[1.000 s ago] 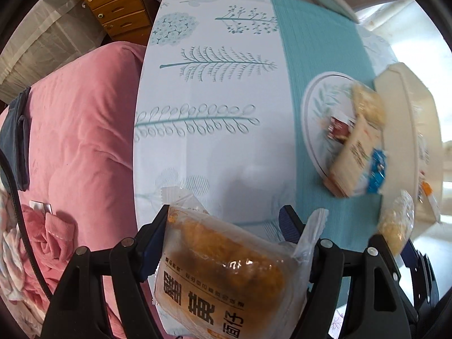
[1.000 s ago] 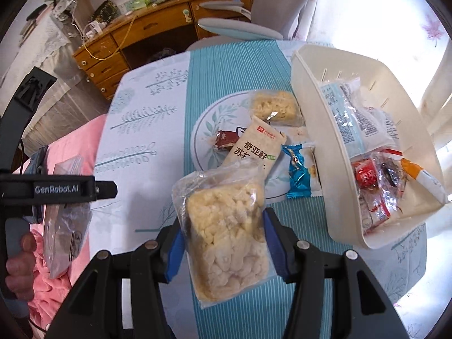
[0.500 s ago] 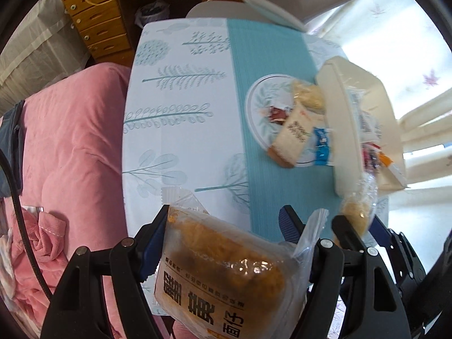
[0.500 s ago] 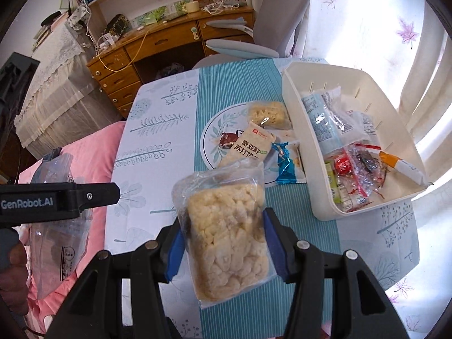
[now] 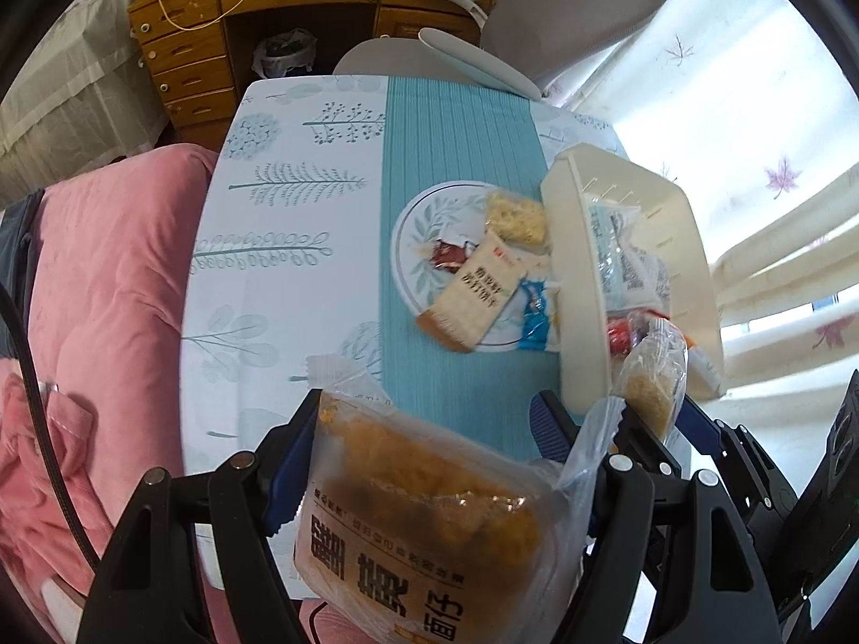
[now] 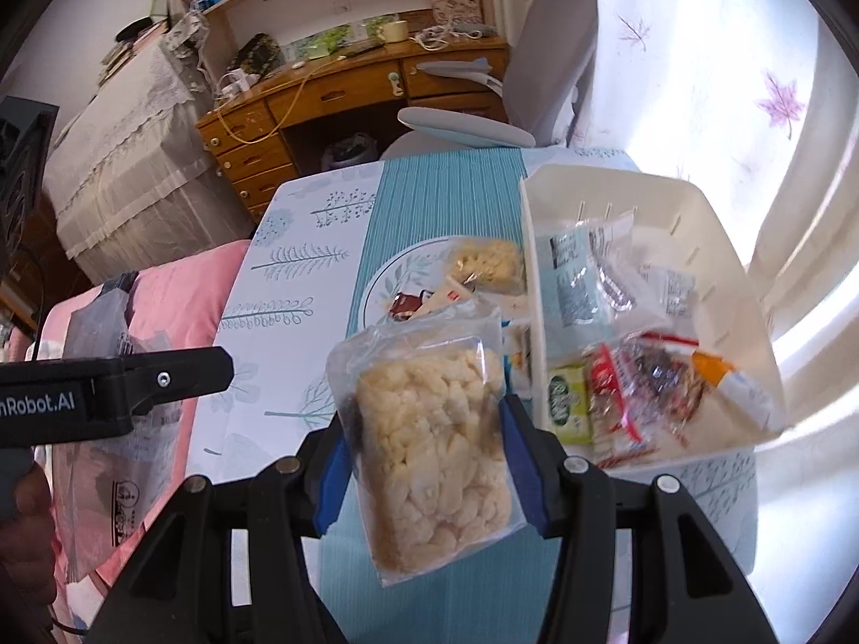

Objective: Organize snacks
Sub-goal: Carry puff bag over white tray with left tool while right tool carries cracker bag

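Observation:
My left gripper (image 5: 429,440) is shut on a clear packet of golden-brown snack (image 5: 424,510), held above the table's near left edge. My right gripper (image 6: 429,451) is shut on a clear packet of pale puffed snack (image 6: 429,440), held in the air just left of the cream basket (image 6: 537,279). That pale packet (image 5: 652,386) also shows in the left wrist view, beside the basket's (image 5: 580,268) near corner. Several wrapped snacks lie in the basket. On the plate (image 5: 424,225) rest a cracker packet (image 5: 478,290), a red wrapper (image 5: 451,257), a blue wrapper (image 5: 534,316) and another pale packet (image 5: 518,217).
A white cloth with a teal runner (image 5: 445,150) covers the table. A pink quilt (image 5: 107,295) lies along its left side. A grey chair (image 5: 569,5) and a wooden desk (image 6: 349,91) stand beyond the far end. Curtains (image 6: 751,80) hang at the right.
Both grippers have risen and pulled back with their packets still gripped, so the table looks smaller. The right gripper with its pale packet has come closer to the basket's near corner.

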Motion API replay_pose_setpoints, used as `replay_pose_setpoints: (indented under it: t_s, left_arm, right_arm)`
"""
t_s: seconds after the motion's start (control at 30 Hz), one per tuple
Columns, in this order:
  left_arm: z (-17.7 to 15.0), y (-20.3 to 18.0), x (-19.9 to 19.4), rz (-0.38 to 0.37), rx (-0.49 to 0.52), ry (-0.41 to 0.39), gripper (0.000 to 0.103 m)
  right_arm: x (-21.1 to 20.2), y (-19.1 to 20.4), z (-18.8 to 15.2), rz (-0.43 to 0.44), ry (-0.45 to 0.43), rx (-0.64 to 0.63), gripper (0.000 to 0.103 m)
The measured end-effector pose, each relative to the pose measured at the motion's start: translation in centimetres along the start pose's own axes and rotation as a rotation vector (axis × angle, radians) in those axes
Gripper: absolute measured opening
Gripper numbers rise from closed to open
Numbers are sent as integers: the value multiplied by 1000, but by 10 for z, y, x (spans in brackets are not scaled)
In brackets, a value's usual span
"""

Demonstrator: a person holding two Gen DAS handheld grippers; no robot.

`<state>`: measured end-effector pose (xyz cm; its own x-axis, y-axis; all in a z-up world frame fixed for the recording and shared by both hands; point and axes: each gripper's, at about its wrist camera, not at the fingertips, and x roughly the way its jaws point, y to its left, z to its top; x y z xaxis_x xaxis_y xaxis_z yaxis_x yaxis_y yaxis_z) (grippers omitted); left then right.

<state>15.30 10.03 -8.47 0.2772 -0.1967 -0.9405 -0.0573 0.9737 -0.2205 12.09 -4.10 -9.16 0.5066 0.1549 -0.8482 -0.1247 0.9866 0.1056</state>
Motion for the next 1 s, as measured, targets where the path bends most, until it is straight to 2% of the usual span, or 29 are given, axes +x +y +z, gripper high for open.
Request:
replay_pose_setpoints:
  t_s: [0.23,0.57,1.0]
  left_arm:
    - [5,-43,10,2,-55,-21,75]
    - [19,-104,20,-8,-81,-78,75]
    - [37,-165,55,-74,-85,-97,75]
  right_arm:
    - [-3,-44,18,33,-3,-59,52]
    - [-5,-101,44,52,-26,-112,52]
    - [2,-168,53,37,-16,-137,52]
